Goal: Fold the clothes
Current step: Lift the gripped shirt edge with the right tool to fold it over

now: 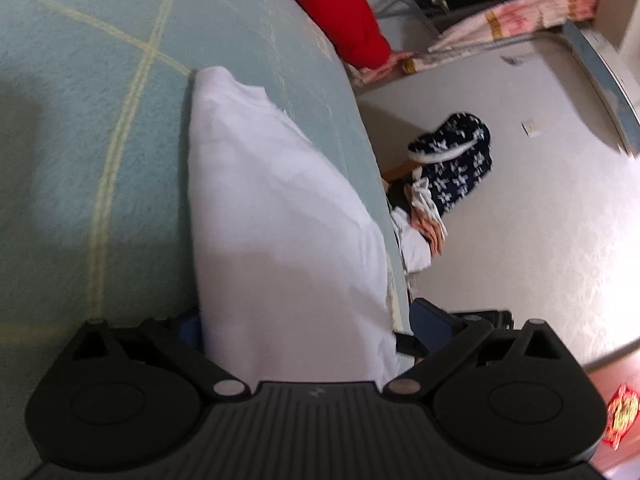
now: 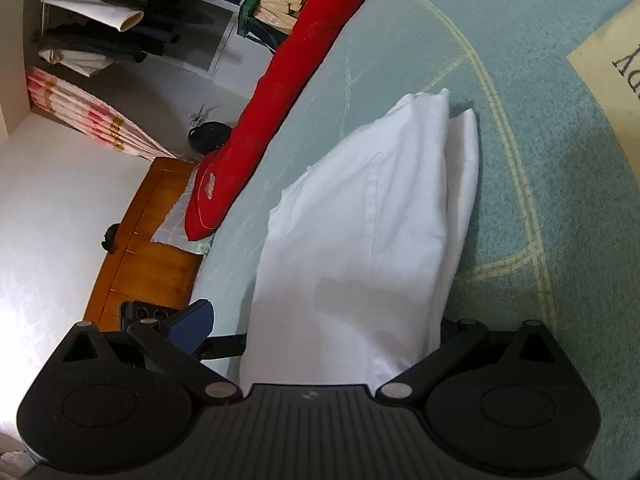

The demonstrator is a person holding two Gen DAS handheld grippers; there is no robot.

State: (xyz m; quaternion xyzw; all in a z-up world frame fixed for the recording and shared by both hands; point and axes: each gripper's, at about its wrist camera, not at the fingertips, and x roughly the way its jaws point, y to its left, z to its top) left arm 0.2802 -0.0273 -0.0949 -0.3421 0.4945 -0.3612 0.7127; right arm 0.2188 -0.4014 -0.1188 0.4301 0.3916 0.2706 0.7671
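A folded white garment lies on the teal bedspread, close to the bed's edge. It runs back between the fingers of my left gripper, whose jaws stand wide apart; the blue right finger pad shows beside the cloth and the left one is mostly hidden. In the right wrist view the same white garment shows two stacked layers and fills the gap of my right gripper. Its blue left finger pad stands a little clear of the cloth.
A long red cushion lies along the bed's far edge above a wooden bed frame. On the pale floor sit dark star-patterned cloth and a pink striped quilt. Hanging clothes fill the back corner.
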